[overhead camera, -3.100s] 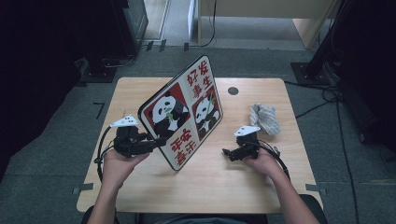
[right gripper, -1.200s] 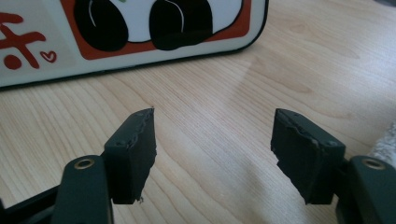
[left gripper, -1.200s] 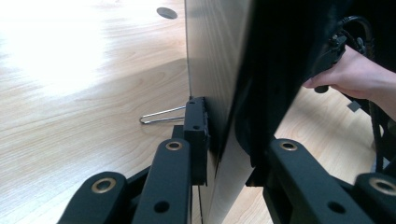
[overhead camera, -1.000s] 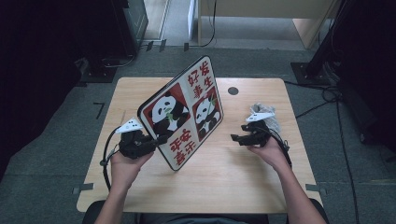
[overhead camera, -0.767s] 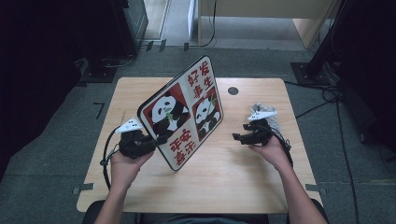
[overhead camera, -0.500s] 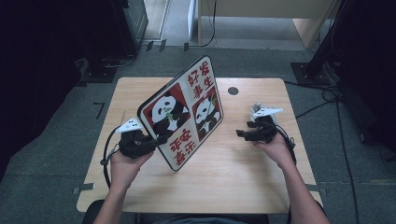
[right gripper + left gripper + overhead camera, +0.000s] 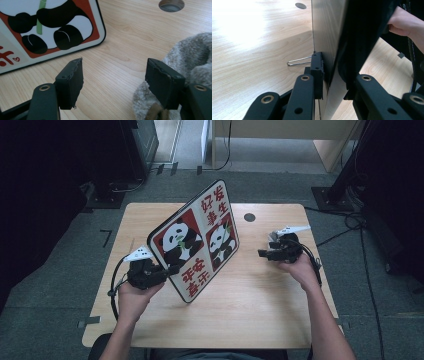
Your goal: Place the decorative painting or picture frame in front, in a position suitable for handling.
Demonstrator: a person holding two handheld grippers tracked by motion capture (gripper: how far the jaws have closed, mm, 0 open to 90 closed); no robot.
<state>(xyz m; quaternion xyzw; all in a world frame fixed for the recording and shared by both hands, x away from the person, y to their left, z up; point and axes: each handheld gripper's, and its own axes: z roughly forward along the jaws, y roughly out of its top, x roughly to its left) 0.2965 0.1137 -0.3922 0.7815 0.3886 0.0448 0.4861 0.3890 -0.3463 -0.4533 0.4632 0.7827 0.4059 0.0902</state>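
Observation:
A panda sign board (image 7: 200, 240) with red characters stands tilted on the wooden table (image 7: 260, 315). My left gripper (image 7: 170, 269) is shut on its lower left edge. In the left gripper view the board's thin edge (image 7: 329, 37) sits clamped between the pads (image 7: 317, 72), and a wire foot (image 7: 298, 61) sticks out behind it. My right gripper (image 7: 262, 254) hovers open at the table's right, jaws pointing toward the board. In the right gripper view its jaws (image 7: 113, 80) have bare wood between them, a grey fuzzy cloth (image 7: 192, 52) lies against the right jaw, and the board's corner (image 7: 50, 27) is at upper left.
A round cable hole (image 7: 249, 217) is in the table's far side, also seen as a grey hole (image 7: 171, 5) past the right jaws. Dark equipment and cables surround the table on the floor. Bare wood stretches along the near edge.
The right hand has moved toward the far right and slightly up, over the grey cloth. The left gripper and the board have stayed put.

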